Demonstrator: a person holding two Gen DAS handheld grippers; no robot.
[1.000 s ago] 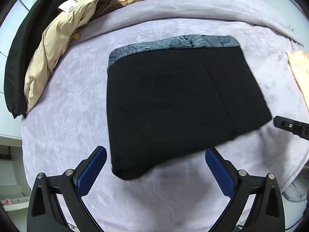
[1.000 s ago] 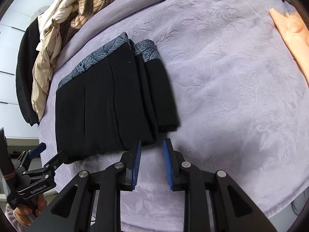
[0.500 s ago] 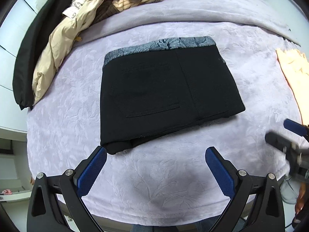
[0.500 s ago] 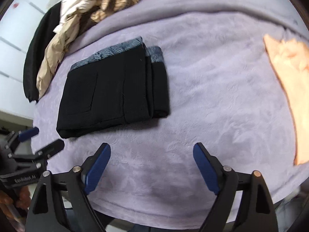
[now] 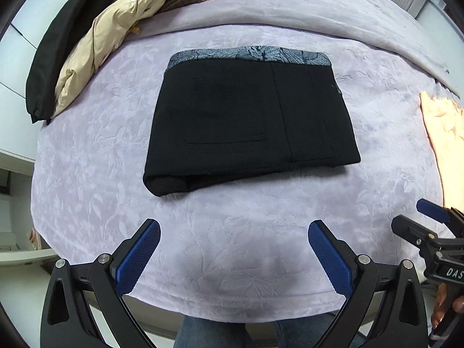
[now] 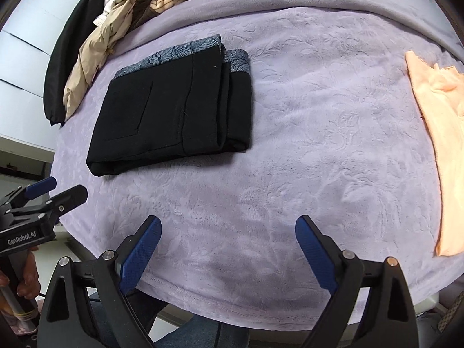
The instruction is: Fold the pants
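Both of my tongs gape apart, gripping nothing, pulled back off the folded pants.

My left gripper (image 5: 233, 256) faces the pants (image 5: 249, 124) squarely, nearer than my right gripper (image 6: 227, 253); the bundle's long axis runs crosswise on the lavender blanket (image 6: 319, 145), nothing between, clothes heap (image 5: 121, 40) and peach cloth (image 6: 438, 133) well apart.

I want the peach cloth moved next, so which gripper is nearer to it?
Right. The right gripper hovers open over the blanket with the peach cloth just off its right side. The left gripper faces the folded black pants, farther from it.
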